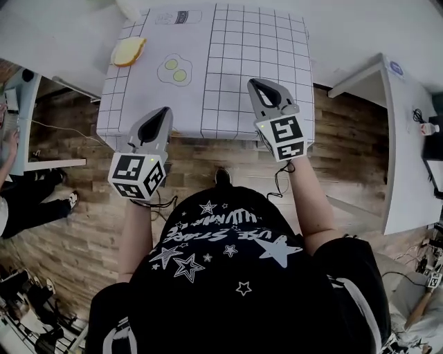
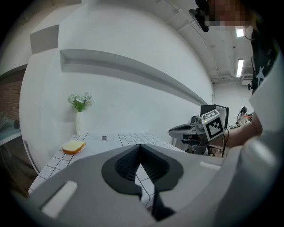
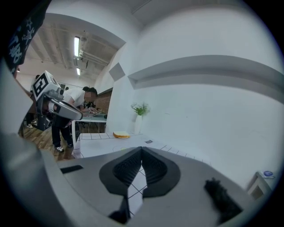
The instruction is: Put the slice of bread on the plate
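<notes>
A slice of bread [image 1: 129, 51] lies at the far left corner of the white gridded table [image 1: 242, 41]; it also shows in the left gripper view [image 2: 73, 147] and the right gripper view [image 3: 120, 135]. Beside it is a pale plate [image 1: 175, 70] bearing two yellow rounds. My left gripper [image 1: 164, 113] hangs over the table's near edge, shut and empty, its tips meeting [image 2: 140, 146]. My right gripper [image 1: 258, 84] is over the table's near right part, also shut with nothing between its jaws [image 3: 141, 148]. Both are well short of the bread.
A white vase with flowers [image 2: 79, 116] stands by the wall behind the bread. White desks flank the table at left [image 1: 28, 41] and right [image 1: 408, 138]. A person [image 3: 73, 117] bends at the left desk. A small printed label [image 1: 178, 17] lies at the table's far edge.
</notes>
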### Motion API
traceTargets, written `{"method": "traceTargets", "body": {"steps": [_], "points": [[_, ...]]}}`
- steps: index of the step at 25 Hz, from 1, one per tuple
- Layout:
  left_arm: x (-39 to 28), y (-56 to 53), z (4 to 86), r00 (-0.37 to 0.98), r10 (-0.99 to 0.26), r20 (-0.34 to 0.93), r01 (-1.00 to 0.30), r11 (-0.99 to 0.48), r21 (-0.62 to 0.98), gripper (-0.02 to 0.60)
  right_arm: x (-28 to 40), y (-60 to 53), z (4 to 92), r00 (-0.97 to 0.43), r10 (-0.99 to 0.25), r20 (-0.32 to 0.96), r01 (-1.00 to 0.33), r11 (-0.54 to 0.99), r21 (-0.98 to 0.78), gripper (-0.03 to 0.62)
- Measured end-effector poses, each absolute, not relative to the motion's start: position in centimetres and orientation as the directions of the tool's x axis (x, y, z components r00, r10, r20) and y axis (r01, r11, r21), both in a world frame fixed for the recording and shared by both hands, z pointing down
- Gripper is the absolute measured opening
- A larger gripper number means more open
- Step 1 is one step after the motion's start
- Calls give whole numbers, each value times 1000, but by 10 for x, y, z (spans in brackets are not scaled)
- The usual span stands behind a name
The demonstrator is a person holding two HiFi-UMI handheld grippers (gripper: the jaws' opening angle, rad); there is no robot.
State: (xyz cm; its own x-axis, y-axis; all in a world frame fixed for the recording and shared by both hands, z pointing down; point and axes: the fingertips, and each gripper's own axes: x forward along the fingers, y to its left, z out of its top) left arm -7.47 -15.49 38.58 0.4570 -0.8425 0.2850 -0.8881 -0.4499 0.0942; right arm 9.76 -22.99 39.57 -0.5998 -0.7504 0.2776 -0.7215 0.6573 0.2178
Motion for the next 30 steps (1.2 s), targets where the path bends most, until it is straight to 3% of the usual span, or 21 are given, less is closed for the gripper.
{"method": "traceTargets", "body": {"steps": [14, 24, 30], "points": [[-61, -10, 377, 500, -833, 236, -865, -490, 104, 9, 101, -86, 380, -586, -759, 283, -740, 644, 195, 14], [-6, 57, 389, 608, -765, 211, -794, -583, 174, 9, 178, 23, 383, -451, -817, 359, -796, 550, 253, 14], [39, 76, 375, 654, -732, 194, -757, -639, 138, 9, 214, 38, 366, -418, -850, 321, -820, 505, 269, 14]]}}
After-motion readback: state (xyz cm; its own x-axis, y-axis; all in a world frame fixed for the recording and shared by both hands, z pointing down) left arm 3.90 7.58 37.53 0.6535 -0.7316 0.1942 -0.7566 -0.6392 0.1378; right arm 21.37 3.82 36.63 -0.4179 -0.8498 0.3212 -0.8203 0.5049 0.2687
